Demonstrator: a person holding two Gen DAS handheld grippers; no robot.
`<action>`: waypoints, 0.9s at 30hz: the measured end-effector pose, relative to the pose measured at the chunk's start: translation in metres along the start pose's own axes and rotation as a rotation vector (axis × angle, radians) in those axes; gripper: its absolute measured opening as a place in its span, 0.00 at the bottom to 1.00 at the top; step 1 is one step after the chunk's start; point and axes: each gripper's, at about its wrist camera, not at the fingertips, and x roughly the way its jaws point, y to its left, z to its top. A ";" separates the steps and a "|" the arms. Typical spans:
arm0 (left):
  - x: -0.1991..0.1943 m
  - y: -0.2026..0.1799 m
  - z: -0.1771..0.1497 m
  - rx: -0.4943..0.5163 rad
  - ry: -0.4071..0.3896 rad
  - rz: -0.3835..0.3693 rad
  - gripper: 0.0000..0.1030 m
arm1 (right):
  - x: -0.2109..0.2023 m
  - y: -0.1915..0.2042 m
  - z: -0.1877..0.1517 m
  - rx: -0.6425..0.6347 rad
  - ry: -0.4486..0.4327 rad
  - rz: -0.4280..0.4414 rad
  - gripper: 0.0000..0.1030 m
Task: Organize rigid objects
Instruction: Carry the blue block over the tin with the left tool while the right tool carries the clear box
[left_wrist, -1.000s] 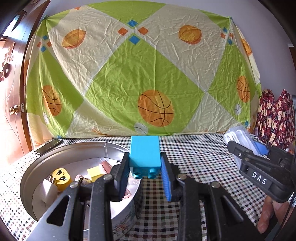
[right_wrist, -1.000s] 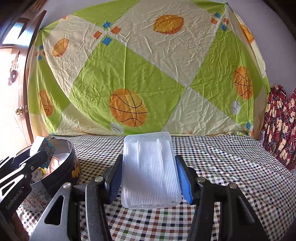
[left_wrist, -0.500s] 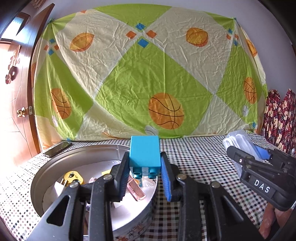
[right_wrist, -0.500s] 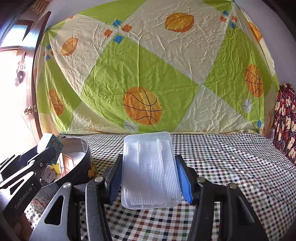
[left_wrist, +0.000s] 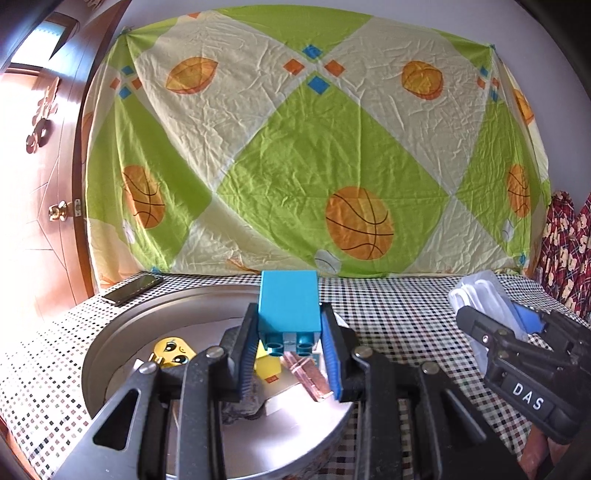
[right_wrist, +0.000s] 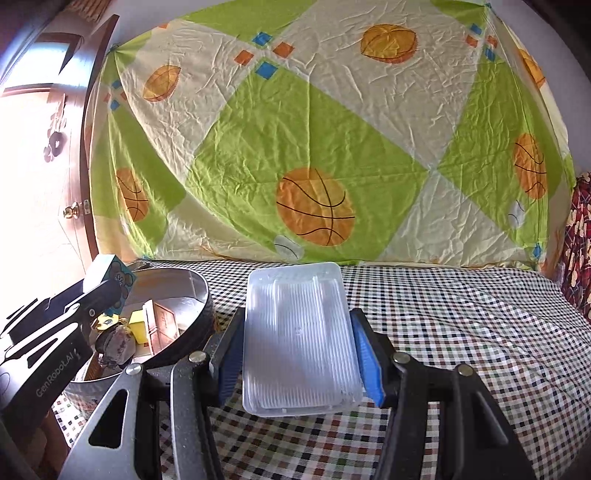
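Both views have slid left over the last second: the tin (left_wrist: 110, 354) now fills more of the left wrist view, and the brick (left_wrist: 288, 308) that hung over its right rim now hangs over its inside.

We hold the brick in the left gripper (left_wrist: 290, 350), pads narrow and pressed on both its sides, studs facing back at the camera. Its long axis runs along the fingers, pointing away from us. Below it in the tin sit a yellow face toy (left_wrist: 173, 352), a yellow block (left_wrist: 267, 365) and a copper-coloured bar (left_wrist: 306, 376).

The right gripper (right_wrist: 295, 350) is clamped on the clear box (right_wrist: 299, 339), pads on its long sides, long axis also pointing away. It hangs over the checked cloth (right_wrist: 461, 332), just right of the tin (the rim sits near the left finger in that view).

Key relation, in our judgement: the brick is already above the tin's floor, so the drop is straight down and the left hand is the nearer one. The box is wide next to the free floor we can see; the right hand must shift left over the rim first, and we'd watch for a clash between the two grippers there.
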 end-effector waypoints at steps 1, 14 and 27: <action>0.001 0.003 0.000 -0.004 0.001 0.005 0.30 | 0.001 0.003 0.000 -0.005 0.001 0.005 0.55; 0.001 0.026 0.000 -0.022 -0.001 0.043 0.30 | 0.006 0.031 0.001 -0.034 0.003 0.046 0.55; 0.001 0.045 0.000 -0.047 -0.004 0.073 0.30 | 0.009 0.055 0.001 -0.063 -0.002 0.088 0.55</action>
